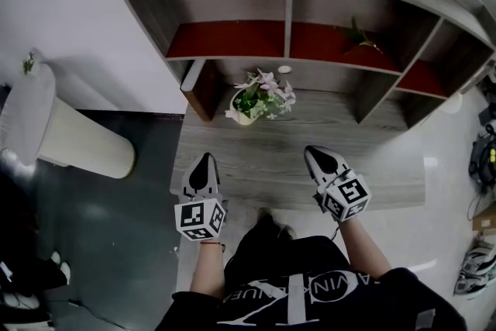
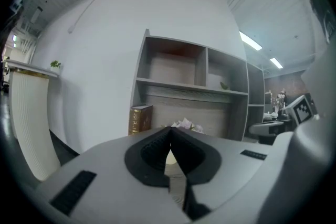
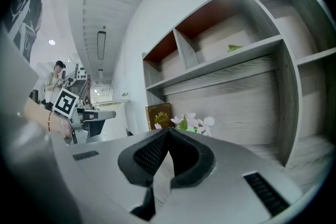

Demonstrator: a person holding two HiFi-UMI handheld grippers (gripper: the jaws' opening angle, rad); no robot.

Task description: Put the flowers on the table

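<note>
My left gripper (image 2: 169, 136) and my right gripper (image 3: 167, 134) each have their jaws pressed together at the tips with nothing between them. Both are held over the near edge of the grey wooden table (image 1: 372, 167), well apart from one another. Beyond them the flowers (image 1: 262, 95), pale blooms and green leaves in a cream pot, stand upright at the back of the table top beneath the shelf unit (image 1: 288, 4), near a brown book (image 1: 198, 85) standing on end to their left. A green sprig (image 1: 358, 35) lies in the right red-floored compartment, and a white ribbed column (image 1: 77, 139) stands on the dark floor to my left.
</note>
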